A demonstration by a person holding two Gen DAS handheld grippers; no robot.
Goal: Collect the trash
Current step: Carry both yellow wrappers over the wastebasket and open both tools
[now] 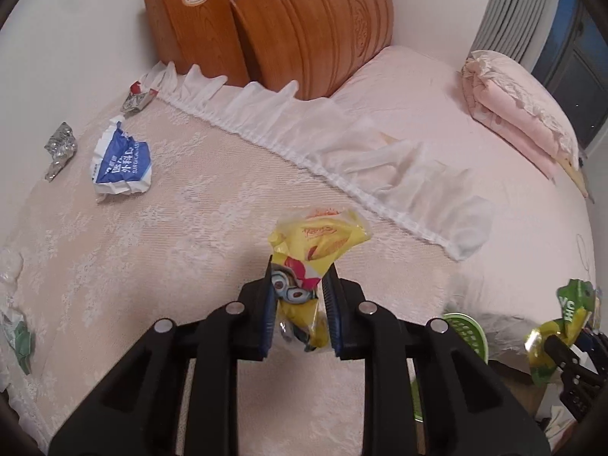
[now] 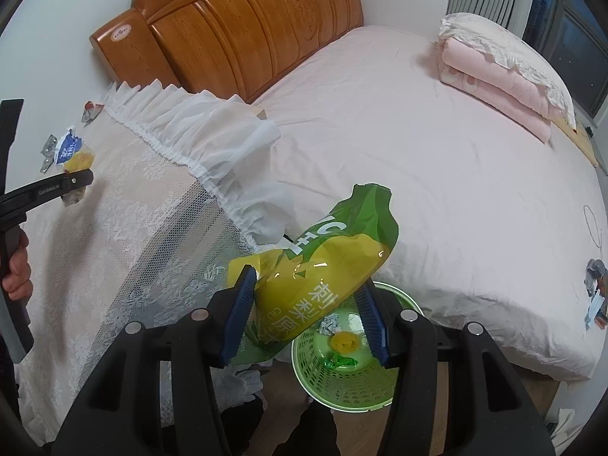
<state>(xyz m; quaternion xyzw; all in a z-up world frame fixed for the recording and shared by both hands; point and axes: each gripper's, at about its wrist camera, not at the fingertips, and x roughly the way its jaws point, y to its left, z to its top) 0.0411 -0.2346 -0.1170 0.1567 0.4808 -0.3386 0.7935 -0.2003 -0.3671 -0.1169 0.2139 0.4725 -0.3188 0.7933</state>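
Note:
My left gripper (image 1: 300, 277) is shut on a yellow cartoon snack wrapper (image 1: 315, 247) and holds it above the lace-covered table (image 1: 152, 250). My right gripper (image 2: 307, 285) is shut on a green and yellow drink pouch (image 2: 326, 269), held just above the green trash basket (image 2: 342, 387). The basket holds a few scraps. A blue and white mask packet (image 1: 121, 163), a silver foil wrapper (image 1: 59, 148), a red and silver wrapper (image 1: 136, 98) and a green scrap (image 1: 19, 338) lie on the table.
The pink bed (image 2: 437, 174) with a wooden headboard (image 2: 247, 26) and a folded pink quilt (image 2: 505, 76) lies to the right. The white frill (image 1: 342, 167) edges the table cover. The basket stands on the floor between table and bed.

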